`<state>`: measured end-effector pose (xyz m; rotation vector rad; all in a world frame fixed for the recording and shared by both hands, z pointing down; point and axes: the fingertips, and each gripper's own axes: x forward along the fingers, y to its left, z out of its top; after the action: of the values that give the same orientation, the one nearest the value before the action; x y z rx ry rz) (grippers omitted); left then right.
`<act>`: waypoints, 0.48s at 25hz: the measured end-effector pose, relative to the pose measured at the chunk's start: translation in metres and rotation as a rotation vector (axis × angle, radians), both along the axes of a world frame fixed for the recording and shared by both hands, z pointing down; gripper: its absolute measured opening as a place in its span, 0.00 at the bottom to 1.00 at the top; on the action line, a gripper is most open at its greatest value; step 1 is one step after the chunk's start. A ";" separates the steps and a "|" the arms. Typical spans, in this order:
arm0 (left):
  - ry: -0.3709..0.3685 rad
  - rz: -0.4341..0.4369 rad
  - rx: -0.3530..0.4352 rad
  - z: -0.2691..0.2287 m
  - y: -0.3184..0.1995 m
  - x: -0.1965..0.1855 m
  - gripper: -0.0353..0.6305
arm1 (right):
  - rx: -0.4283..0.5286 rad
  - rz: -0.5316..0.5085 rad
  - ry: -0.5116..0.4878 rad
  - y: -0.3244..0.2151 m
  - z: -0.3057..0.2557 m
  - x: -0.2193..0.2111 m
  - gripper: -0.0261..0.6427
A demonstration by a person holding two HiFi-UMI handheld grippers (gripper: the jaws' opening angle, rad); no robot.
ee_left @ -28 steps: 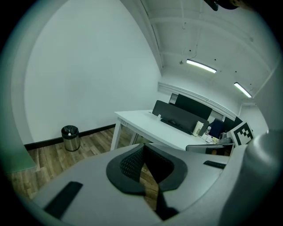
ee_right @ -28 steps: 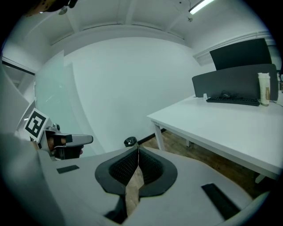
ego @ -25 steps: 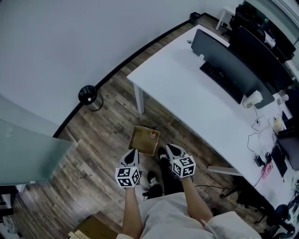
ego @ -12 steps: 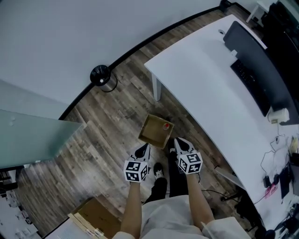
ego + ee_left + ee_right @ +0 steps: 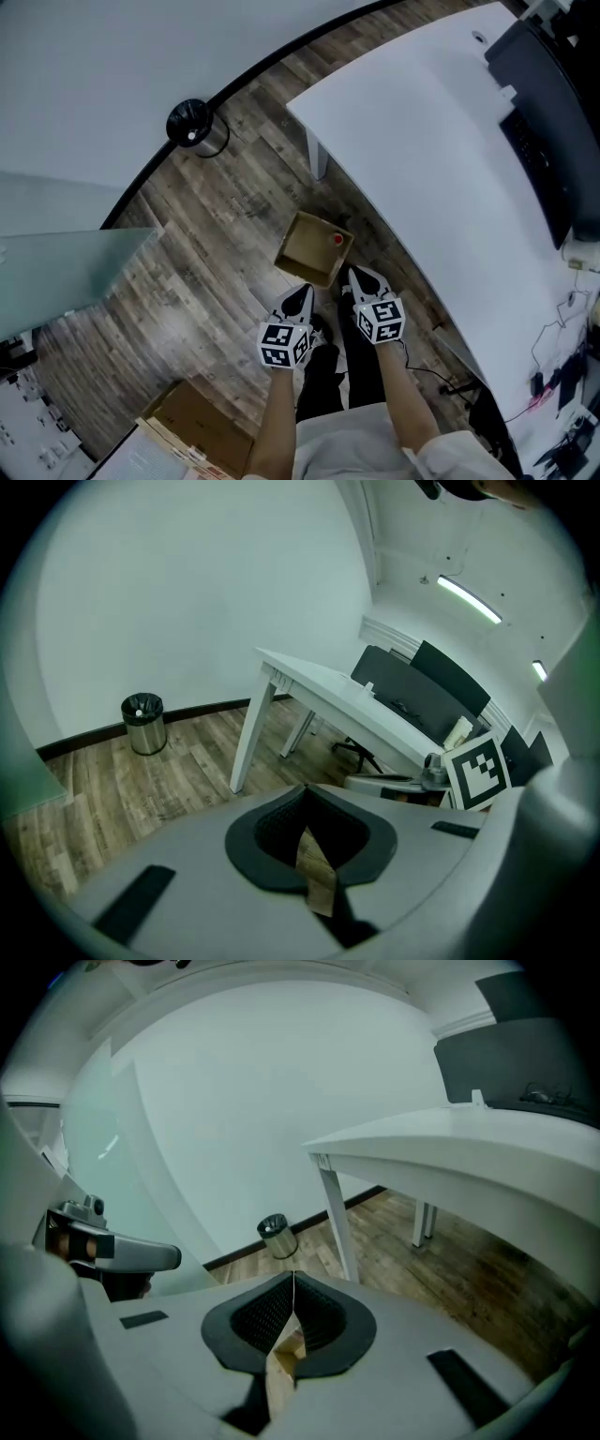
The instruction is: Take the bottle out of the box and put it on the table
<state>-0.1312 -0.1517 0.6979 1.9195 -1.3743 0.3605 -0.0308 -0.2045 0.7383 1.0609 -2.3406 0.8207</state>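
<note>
Knocking the table: the white table (image 5: pixel 422 141) reaches over the floor just beside the box. I judge that a bottle lifted straight up on that side could strike its edge from below.
Box sliding: the cardboard box (image 5: pixel 305 253) lies open on the wooden floor and nothing holds it. It looks light, so a push from one gripper may shift or tip it.
Left gripper: the left gripper (image 5: pixel 301 294) hangs near the box's closer edge. Its jaws are closed together and empty; only a strip of cardboard shows past them.
Right gripper: the right gripper (image 5: pixel 361 277) is also closed with nothing in it. If it goes down without opening, it may hit the cap and overturn the bottle.
Bottle place: the bottle (image 5: pixel 337 240) is inside the box, in the corner nearest the table. With two walls close to it, the jaws have little room.
Bottle look: it is small, with a red cap on a pale body. The rest is too small to tell.
</note>
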 end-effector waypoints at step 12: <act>-0.013 -0.071 -0.047 0.111 0.001 -0.003 0.07 | -0.039 -0.129 0.117 -0.018 0.112 0.005 0.10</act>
<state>-0.1341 -0.1510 0.8086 1.8277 -1.4261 0.3680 -0.0263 -0.2229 0.8504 0.9066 -2.2589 0.7339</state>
